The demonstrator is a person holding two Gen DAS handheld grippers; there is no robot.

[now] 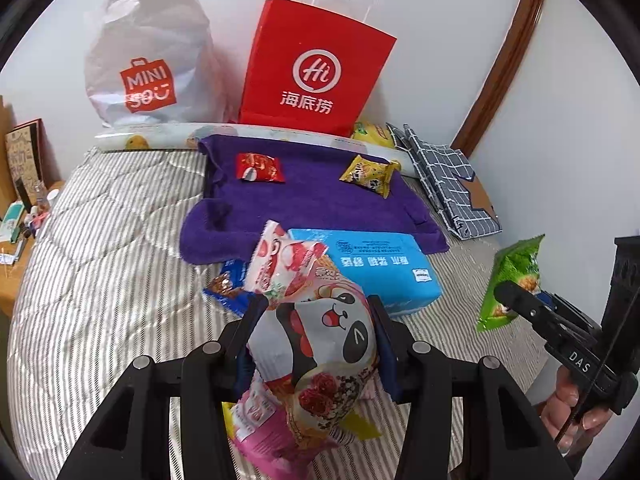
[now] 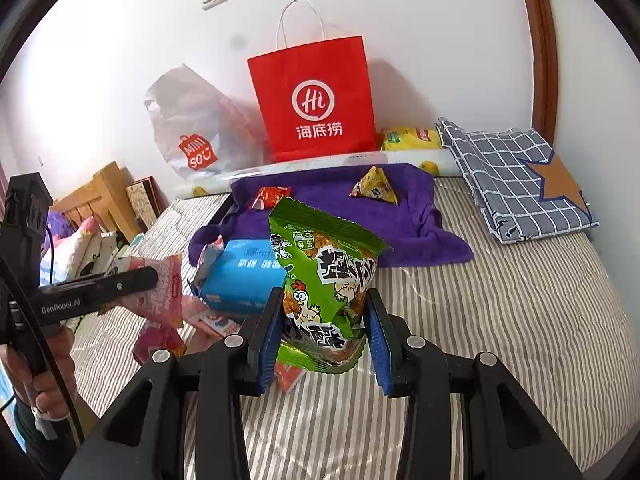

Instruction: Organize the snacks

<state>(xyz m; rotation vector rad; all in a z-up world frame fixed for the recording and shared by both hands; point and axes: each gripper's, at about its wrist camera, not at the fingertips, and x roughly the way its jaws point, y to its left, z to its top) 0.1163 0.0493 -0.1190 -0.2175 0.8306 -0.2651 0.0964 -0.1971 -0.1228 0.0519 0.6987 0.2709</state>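
Observation:
My left gripper [image 1: 318, 308] is shut on a panda-print snack bag [image 1: 332, 344], held above the striped bed; a pink lychee-print packet [image 1: 280, 264] rises behind it. My right gripper [image 2: 324, 312] is shut on a green chicken-print snack bag [image 2: 328, 276], also seen at the right of the left wrist view as the green bag [image 1: 512, 280]. On the purple towel [image 1: 312, 200] lie a red packet [image 1: 260, 167] and a yellow packet [image 1: 370, 174]. A blue box [image 1: 380, 268] rests at the towel's near edge. More pink packets [image 2: 160, 312] lie under the left gripper.
A red paper bag [image 1: 316, 68] and a white plastic bag [image 1: 148, 60] stand against the wall behind the towel. A checked folded cloth [image 2: 516, 176] lies at the right. A yellow pack [image 2: 408, 139] sits by the red bag. A wooden bedside stand [image 1: 16, 216] holds clutter at the left.

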